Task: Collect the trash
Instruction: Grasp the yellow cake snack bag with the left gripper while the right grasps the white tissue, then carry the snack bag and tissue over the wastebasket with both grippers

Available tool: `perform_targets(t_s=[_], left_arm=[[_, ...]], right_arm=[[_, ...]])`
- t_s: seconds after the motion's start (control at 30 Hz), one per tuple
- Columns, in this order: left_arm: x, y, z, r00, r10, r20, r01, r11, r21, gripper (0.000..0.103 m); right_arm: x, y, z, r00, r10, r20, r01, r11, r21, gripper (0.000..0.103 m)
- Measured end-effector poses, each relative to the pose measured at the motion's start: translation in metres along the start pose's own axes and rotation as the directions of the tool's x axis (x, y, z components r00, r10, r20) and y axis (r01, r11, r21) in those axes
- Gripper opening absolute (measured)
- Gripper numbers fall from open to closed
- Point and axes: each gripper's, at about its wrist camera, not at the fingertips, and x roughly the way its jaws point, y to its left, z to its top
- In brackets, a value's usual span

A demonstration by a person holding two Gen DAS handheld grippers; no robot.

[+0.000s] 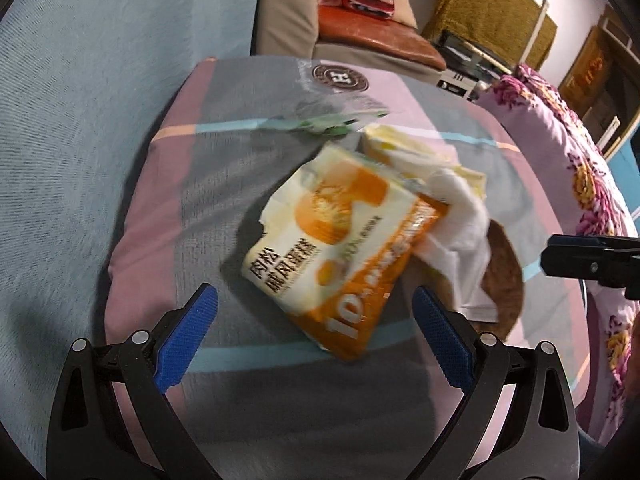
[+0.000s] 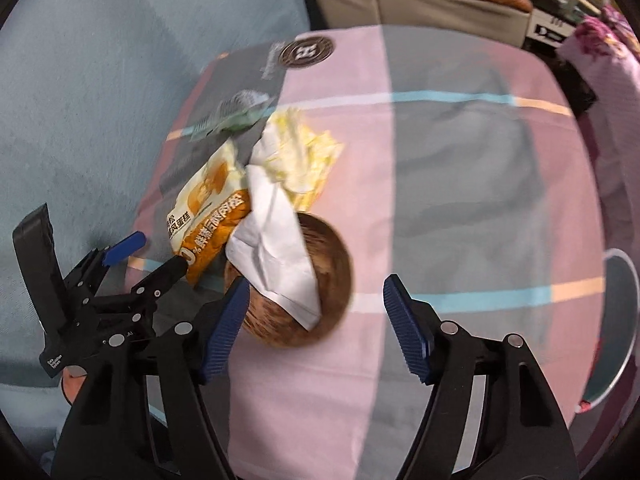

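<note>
An orange-and-white snack wrapper [image 1: 336,248] lies on a striped pink-and-grey pillow [image 1: 224,184]. A white tissue [image 1: 460,224] drapes over a brown wooden bowl [image 1: 508,276] beside it. A yellow wrapper [image 1: 404,148] and a green-and-clear wrapper [image 1: 324,122] lie further back. My left gripper [image 1: 314,312] is open just short of the snack wrapper. In the right wrist view my right gripper [image 2: 316,300] is open around the near rim of the bowl [image 2: 332,276], with the tissue [image 2: 276,236], the snack wrapper [image 2: 208,216] and my left gripper [image 2: 156,252] to its left.
A round dark logo [image 1: 340,77] marks the pillow's far end. A blue-grey sheet [image 1: 80,120] lies left, a floral quilt [image 1: 592,184] right. A beige armchair [image 1: 288,12] with a red box stands behind. A round white-rimmed object [image 2: 618,320] sits at the right edge.
</note>
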Motion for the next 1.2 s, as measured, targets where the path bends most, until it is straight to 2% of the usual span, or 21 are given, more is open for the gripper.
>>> perform_targets(t_s=[0.13, 0.2, 0.33, 0.37, 0.47, 0.57, 0.83, 0.87, 0.9, 0.97, 1.0, 1.07, 1.13, 1.2], left_arm=[[0.013, 0.0, 0.003, 1.0, -0.007, -0.026, 0.009, 0.998, 0.07, 0.098], [0.016, -0.001, 0.002, 1.0, -0.012, -0.028, 0.014, 0.995, 0.094, 0.098], [0.022, -0.007, -0.001, 0.999, -0.025, -0.042, 0.03, 0.991, 0.127, 0.098], [0.023, -0.008, -0.001, 0.999, -0.023, -0.045, 0.029, 0.991, 0.134, 0.098], [0.027, -0.01, 0.0, 0.999, -0.012, -0.048, 0.019, 0.99, 0.14, 0.098], [0.031, -0.012, 0.005, 0.999, -0.004, -0.047, 0.01, 0.99, 0.137, 0.098], [0.045, -0.019, 0.008, 0.998, 0.048, -0.027, -0.044, 0.989, 0.138, 0.097], [0.044, -0.019, 0.008, 0.999, 0.048, -0.019, -0.045, 0.991, 0.13, 0.095], [0.043, -0.019, 0.008, 0.999, 0.051, -0.012, -0.049, 0.991, 0.126, 0.088], [0.039, -0.019, 0.008, 0.999, 0.042, -0.009, -0.041, 0.993, 0.114, 0.074], [0.037, -0.019, 0.009, 0.999, 0.037, -0.011, -0.036, 0.994, 0.108, 0.063], [0.032, -0.02, 0.008, 1.0, 0.028, -0.009, -0.027, 0.996, 0.09, 0.058], [0.027, -0.023, 0.006, 0.999, 0.033, -0.002, -0.033, 0.996, 0.082, 0.048], [0.022, -0.025, 0.002, 1.0, 0.026, 0.0, -0.026, 0.997, 0.07, 0.046]], right_arm=[[0.024, 0.011, 0.008, 1.0, 0.017, -0.026, -0.017, 1.0, -0.011, 0.065], [0.032, 0.012, 0.01, 0.999, 0.026, -0.033, -0.026, 1.0, -0.011, 0.058], [0.047, 0.015, 0.017, 0.998, 0.045, -0.043, -0.045, 0.999, -0.003, 0.057], [0.05, 0.016, 0.019, 0.998, 0.045, -0.044, -0.045, 0.999, -0.003, 0.051], [0.058, 0.016, 0.02, 0.996, 0.067, -0.063, -0.067, 0.998, 0.001, 0.02], [0.059, 0.017, 0.018, 0.996, 0.068, -0.065, -0.069, 0.998, -0.013, 0.008], [0.027, 0.008, 0.014, 0.997, 0.072, -0.007, -0.072, 0.997, -0.012, 0.006], [0.024, 0.007, 0.013, 0.997, 0.075, -0.004, -0.075, 0.997, -0.01, 0.006], [0.021, 0.006, 0.014, 0.997, 0.076, -0.002, -0.076, 0.997, -0.009, 0.006], [0.016, 0.004, 0.01, 0.997, 0.075, 0.008, -0.075, 0.997, -0.009, 0.006], [0.013, 0.003, 0.009, 0.997, 0.075, 0.014, -0.075, 0.997, -0.007, 0.006], [0.009, -0.001, 0.005, 0.997, 0.074, 0.023, -0.074, 0.997, -0.004, 0.006], [0.007, -0.005, 0.003, 0.997, 0.075, 0.031, -0.075, 0.997, 0.002, 0.006], [0.002, -0.008, 0.0, 0.996, 0.073, 0.044, -0.073, 0.997, 0.004, 0.006]])
